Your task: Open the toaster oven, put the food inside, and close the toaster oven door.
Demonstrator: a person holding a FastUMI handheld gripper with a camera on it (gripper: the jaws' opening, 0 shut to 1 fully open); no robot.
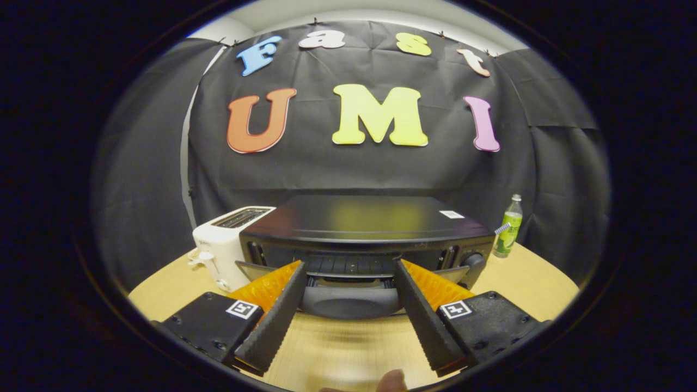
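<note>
Fingers spread wide on the gripper (348,283) straddle the dark door handle (351,300) of the black toaster oven (370,228), grasping nothing; the oven sits toward the back of the wooden worktop (348,348), with a white toaster (226,242) touching its left side and a green bottle (508,227) near the worktop's right edge. Whether the door is ajar I cannot tell. To open it well, I judge the fingers should close squarely on the handle's middle, then swing outward and down along the hinge arc rather than tugging straight back, lest the oven slide.
</note>
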